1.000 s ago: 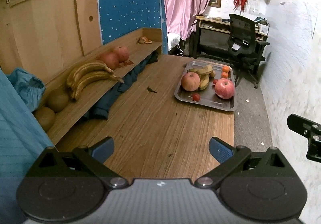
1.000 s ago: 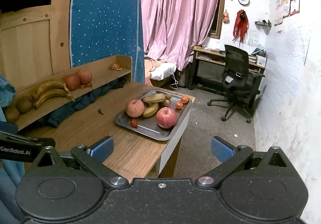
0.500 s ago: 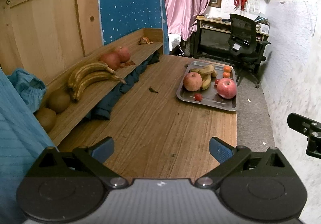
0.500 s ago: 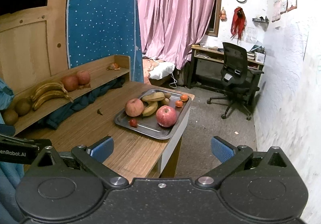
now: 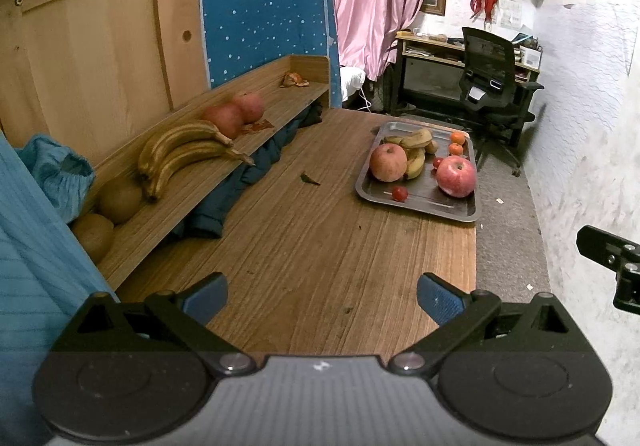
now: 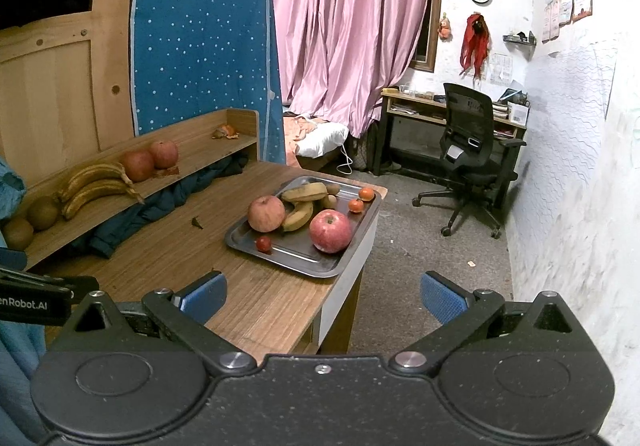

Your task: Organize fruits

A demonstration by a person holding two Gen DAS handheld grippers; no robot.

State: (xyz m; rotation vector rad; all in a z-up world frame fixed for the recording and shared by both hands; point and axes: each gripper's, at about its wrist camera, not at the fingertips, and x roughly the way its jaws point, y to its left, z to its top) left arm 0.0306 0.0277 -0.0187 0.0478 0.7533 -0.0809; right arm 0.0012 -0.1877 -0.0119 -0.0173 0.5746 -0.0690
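A metal tray [image 5: 460,208] [image 6: 304,258] sits at the far right of the wooden table [image 5: 312,246]. It holds two red apples [image 5: 456,176] [image 6: 331,231], bananas [image 5: 416,150], a small red tomato [image 5: 399,193] and small oranges [image 5: 457,138]. On the wooden shelf [image 5: 168,206] along the left lie a banana bunch [image 5: 184,152], two red fruits [image 5: 226,118] and two brown round fruits [image 5: 120,198]. My left gripper [image 5: 322,296] is open over the near table edge. My right gripper [image 6: 323,296] is open, short of the tray, holding nothing.
Dark blue cloth [image 5: 248,174] is stuffed under the shelf. A small scrap [image 5: 310,179] lies mid-table. Peel [image 5: 294,80] rests at the shelf's far end. Blue fabric [image 5: 36,246] is at the left. An office chair [image 6: 468,150] and desk stand beyond on grey floor.
Both views have shifted slightly; the tray and fruit sit a little lower and nearer in the right wrist view. Both grippers stay open and empty.
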